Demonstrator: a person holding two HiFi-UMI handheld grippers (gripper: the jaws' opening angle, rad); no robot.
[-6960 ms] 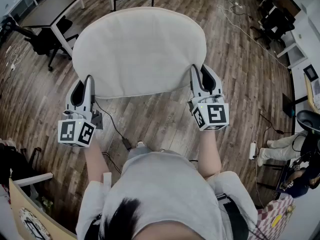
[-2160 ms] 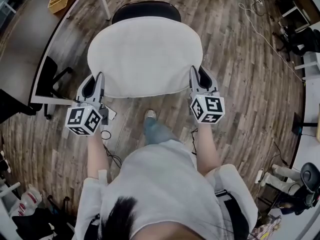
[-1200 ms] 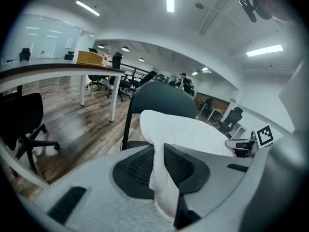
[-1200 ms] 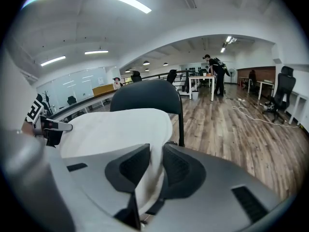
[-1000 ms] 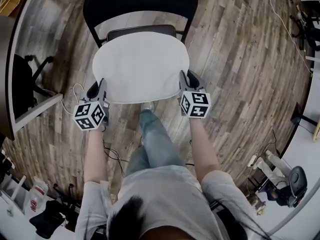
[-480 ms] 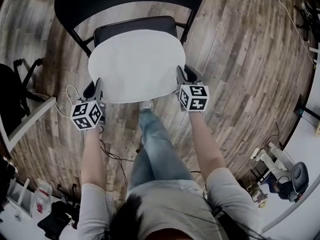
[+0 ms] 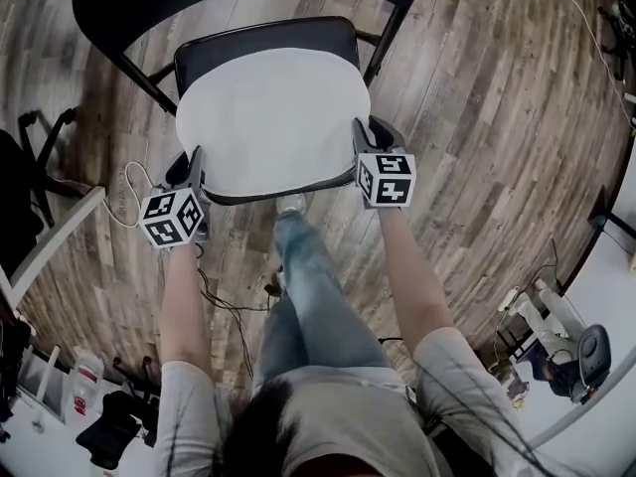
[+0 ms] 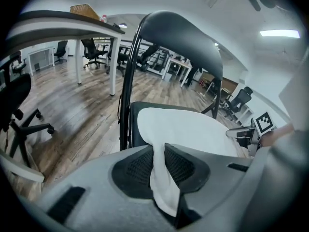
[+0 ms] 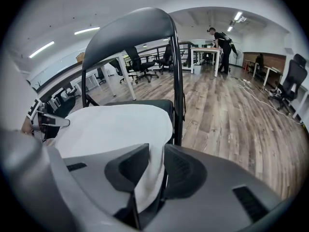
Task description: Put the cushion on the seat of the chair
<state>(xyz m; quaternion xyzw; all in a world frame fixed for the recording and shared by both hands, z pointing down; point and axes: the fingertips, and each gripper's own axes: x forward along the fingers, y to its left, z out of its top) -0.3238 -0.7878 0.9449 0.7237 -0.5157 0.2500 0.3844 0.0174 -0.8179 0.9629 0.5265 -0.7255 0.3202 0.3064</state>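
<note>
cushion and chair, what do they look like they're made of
Cushion: off-white matte cloth, probably padded; its pinched edge folds softly in the left gripper view.
Chair frame: thin black tube, likely painted metal, faintly glossy.
Seat and backrest: smooth black, plastic or vinyl; cannot tell which.

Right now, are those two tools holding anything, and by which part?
Yes, the white cushion. The left gripper pinches its left edge and the right gripper its right edge, jaws shut on the fabric.
</note>
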